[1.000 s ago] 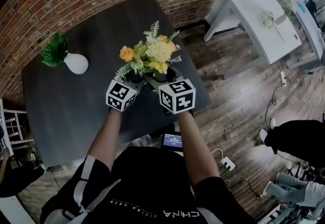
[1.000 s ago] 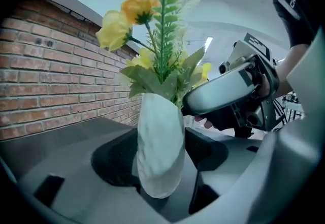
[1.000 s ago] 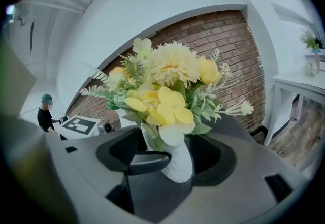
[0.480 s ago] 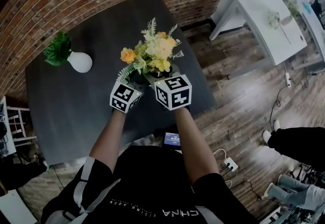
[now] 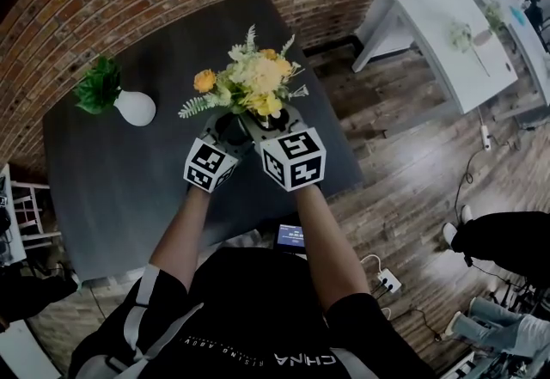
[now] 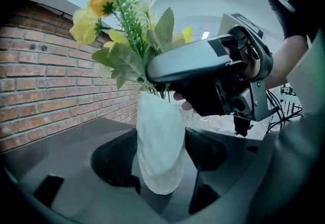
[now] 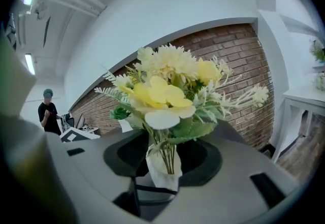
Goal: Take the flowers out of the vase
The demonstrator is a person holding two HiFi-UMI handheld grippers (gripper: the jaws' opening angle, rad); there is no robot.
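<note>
Left gripper is spread wide and clamped on the belly of the white vase, center of its view, above the dark table. Right gripper has just been closing, and imo it's pinching the flowers by the stems right above the vase neck, mid-frame. So both grips look set, but the stems are still in the vase. The pull-out is what's left.
</note>
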